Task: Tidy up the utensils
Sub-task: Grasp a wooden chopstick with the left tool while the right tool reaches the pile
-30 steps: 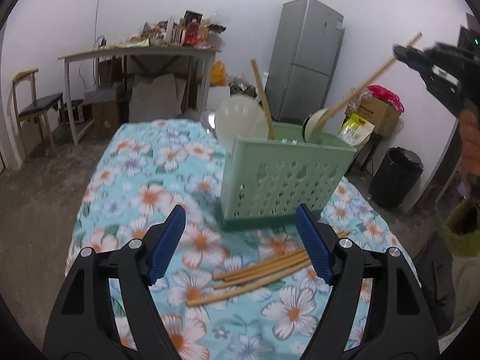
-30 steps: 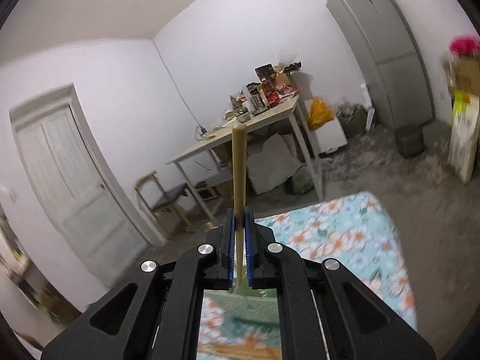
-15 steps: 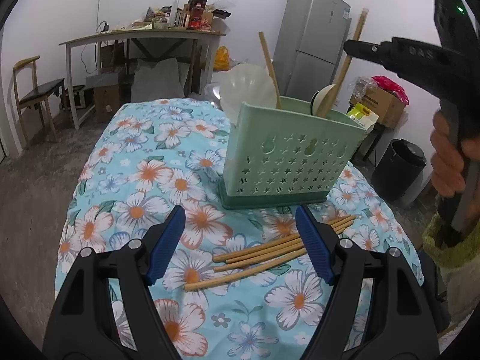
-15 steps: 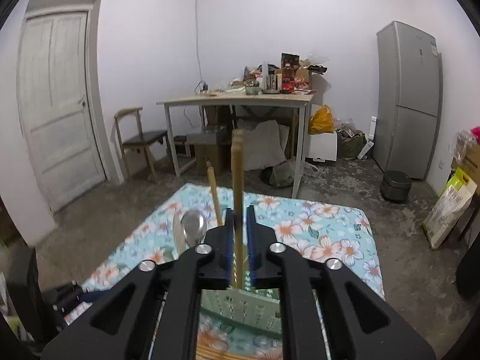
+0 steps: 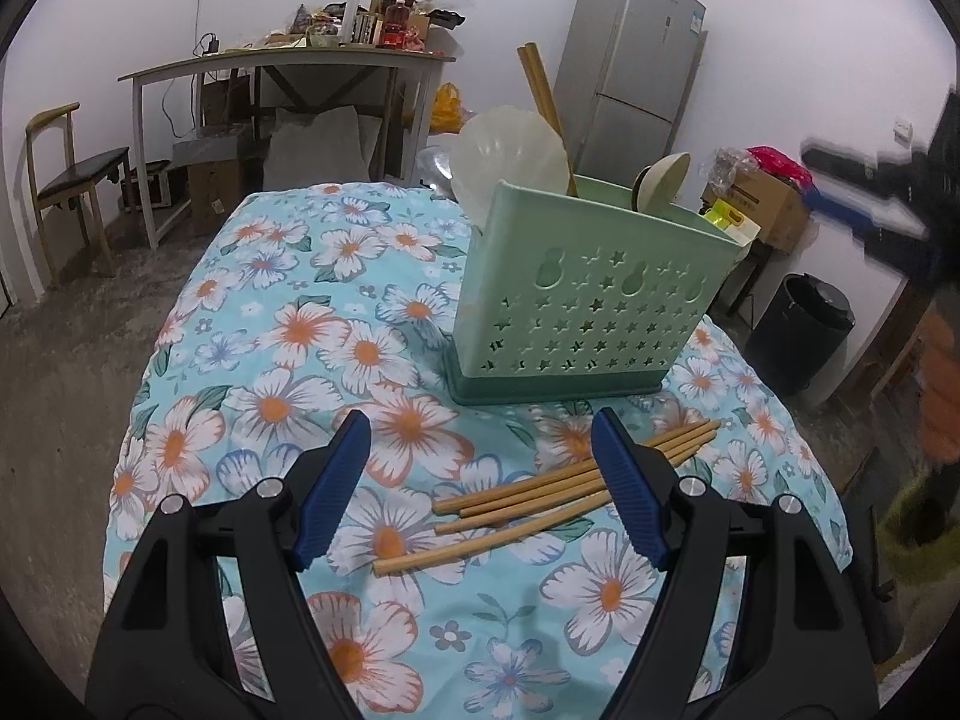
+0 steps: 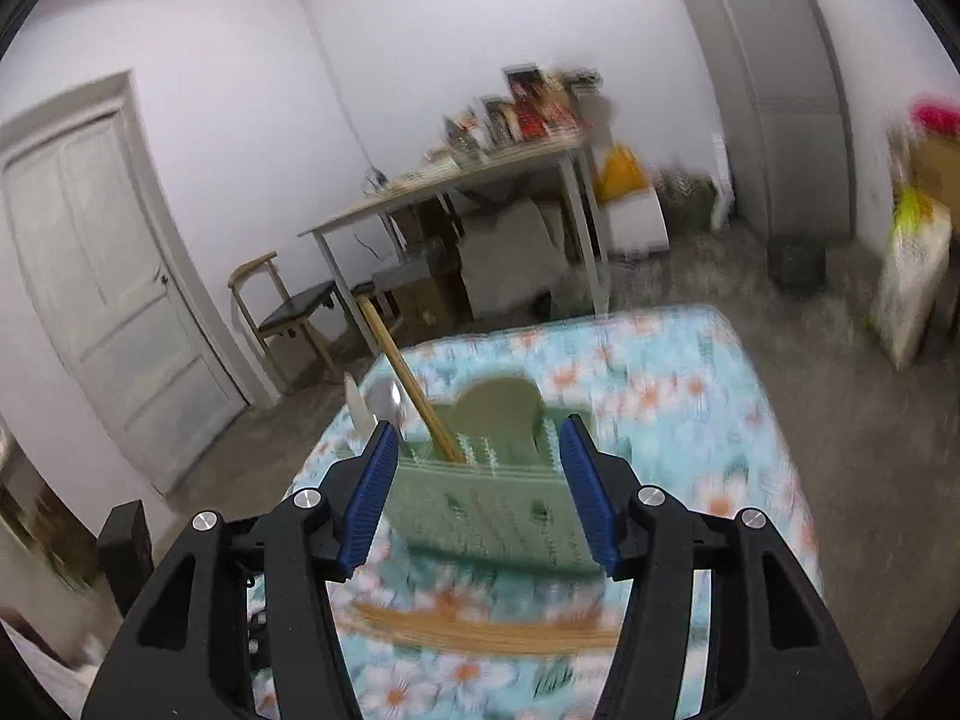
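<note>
A green perforated utensil basket (image 5: 588,294) stands on the flowered tablecloth (image 5: 288,336). It holds two upright wooden chopsticks (image 5: 543,99), a pale ladle (image 5: 510,162) and a spoon (image 5: 660,180). Several loose wooden chopsticks (image 5: 540,498) lie in front of it. My left gripper (image 5: 480,486) is open and empty, low over the loose chopsticks. My right gripper (image 6: 480,498) is open and empty above the basket (image 6: 498,504), and shows blurred at the right of the left wrist view (image 5: 864,210). The chopsticks in the basket (image 6: 414,396) lean left.
A black bin (image 5: 798,330) and cardboard boxes (image 5: 762,210) stand right of the table. A grey fridge (image 5: 630,72), a cluttered desk (image 5: 288,66) and a chair (image 5: 66,180) are behind. A white door (image 6: 102,276) is at the left.
My right gripper has let go of the chopstick into the basket, opened, and pulled back to the right. My left gripper has moved closer over the loose chopsticks.
</note>
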A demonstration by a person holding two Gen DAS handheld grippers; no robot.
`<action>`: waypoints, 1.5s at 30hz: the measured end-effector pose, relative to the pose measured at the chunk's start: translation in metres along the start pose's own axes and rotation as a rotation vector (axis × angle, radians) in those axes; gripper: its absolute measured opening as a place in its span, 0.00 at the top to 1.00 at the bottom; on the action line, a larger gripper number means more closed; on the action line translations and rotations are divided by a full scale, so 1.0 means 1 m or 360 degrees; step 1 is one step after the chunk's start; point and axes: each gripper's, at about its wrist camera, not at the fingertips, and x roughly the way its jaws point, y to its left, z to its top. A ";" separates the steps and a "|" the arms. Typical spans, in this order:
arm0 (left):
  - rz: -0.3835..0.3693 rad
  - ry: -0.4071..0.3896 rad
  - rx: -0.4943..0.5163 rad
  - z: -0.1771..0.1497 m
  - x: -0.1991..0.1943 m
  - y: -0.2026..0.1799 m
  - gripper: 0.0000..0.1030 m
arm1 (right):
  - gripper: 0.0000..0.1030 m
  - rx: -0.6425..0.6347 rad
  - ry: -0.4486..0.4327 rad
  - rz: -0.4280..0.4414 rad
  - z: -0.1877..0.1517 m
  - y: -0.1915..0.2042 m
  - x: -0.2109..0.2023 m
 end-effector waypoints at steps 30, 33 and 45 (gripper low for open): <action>-0.0131 0.0204 0.1043 -0.042 0.039 -0.096 0.67 | 0.47 0.1353 0.0532 0.0332 -0.156 -0.120 0.051; -0.0095 0.0210 0.1289 -0.053 0.050 -0.114 0.80 | 0.47 0.1362 0.0518 0.0328 -0.157 -0.128 0.045; 0.0026 0.0256 0.1791 -0.075 0.085 -0.142 0.90 | 0.47 0.1388 0.0518 0.0352 -0.161 -0.136 0.048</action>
